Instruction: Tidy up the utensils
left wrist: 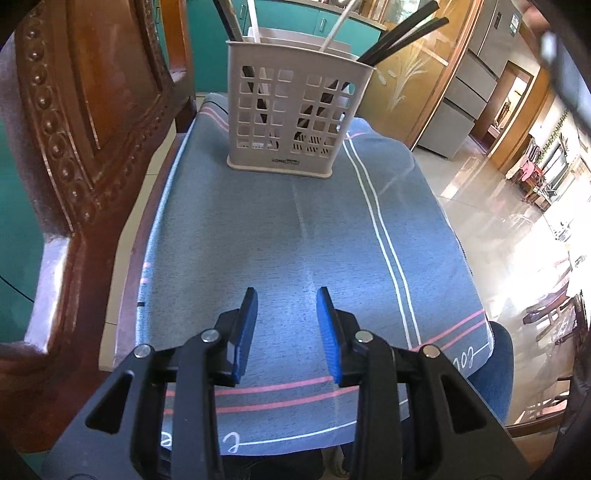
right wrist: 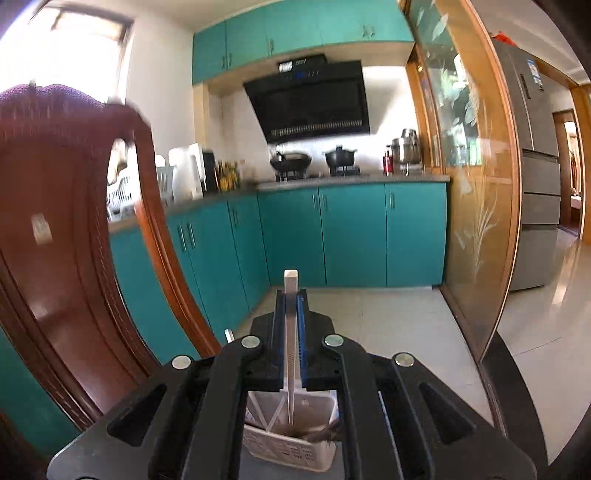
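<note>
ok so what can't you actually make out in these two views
- Left wrist view: tops of the black chopsticks and white chopsticks in the utensil holder are cut off by the frame's upper edge.
- Right wrist view: the lower end of the white chopstick clamped in the right gripper is hidden behind the gripper body.
- Right wrist view: the chair back is motion-blurred.

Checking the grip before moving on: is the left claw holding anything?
No, the left claw is open, with only the blue striped cloth between its blue pads.
</note>
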The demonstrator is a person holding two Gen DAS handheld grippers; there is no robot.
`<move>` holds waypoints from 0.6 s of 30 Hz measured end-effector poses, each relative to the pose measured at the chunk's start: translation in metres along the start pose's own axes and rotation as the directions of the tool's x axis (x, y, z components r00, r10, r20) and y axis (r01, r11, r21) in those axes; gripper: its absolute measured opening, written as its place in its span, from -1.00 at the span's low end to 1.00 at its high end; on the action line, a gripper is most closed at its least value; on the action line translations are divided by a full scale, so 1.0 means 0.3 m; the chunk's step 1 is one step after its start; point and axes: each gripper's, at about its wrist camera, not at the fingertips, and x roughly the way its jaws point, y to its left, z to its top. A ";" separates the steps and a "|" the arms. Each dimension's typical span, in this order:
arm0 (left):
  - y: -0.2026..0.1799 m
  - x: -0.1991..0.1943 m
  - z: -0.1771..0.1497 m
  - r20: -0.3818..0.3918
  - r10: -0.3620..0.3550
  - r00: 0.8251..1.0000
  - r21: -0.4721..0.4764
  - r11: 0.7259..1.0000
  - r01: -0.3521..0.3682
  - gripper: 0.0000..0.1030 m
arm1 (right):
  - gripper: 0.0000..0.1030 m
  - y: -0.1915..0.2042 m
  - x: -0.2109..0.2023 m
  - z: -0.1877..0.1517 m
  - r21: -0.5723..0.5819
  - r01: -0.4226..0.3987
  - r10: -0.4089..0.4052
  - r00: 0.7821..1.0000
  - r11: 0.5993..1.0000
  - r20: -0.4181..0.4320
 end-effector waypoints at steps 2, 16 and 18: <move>0.004 -0.010 -0.001 0.009 0.007 1.000 0.000 1.000 -0.007 -0.29 | -0.86 0.009 0.024 -0.031 -0.014 0.006 -0.006 1.000 1.000 -0.018; -0.011 -0.307 0.021 0.264 0.124 0.956 0.018 0.991 -0.134 0.32 | 0.72 -0.020 -0.500 -0.147 -0.063 0.046 -0.040 0.995 0.997 0.093; -0.025 -0.406 0.015 0.342 0.134 0.930 0.017 0.989 -0.149 0.50 | 0.86 -0.031 -0.552 -0.210 -0.083 0.100 -0.095 0.994 0.991 0.061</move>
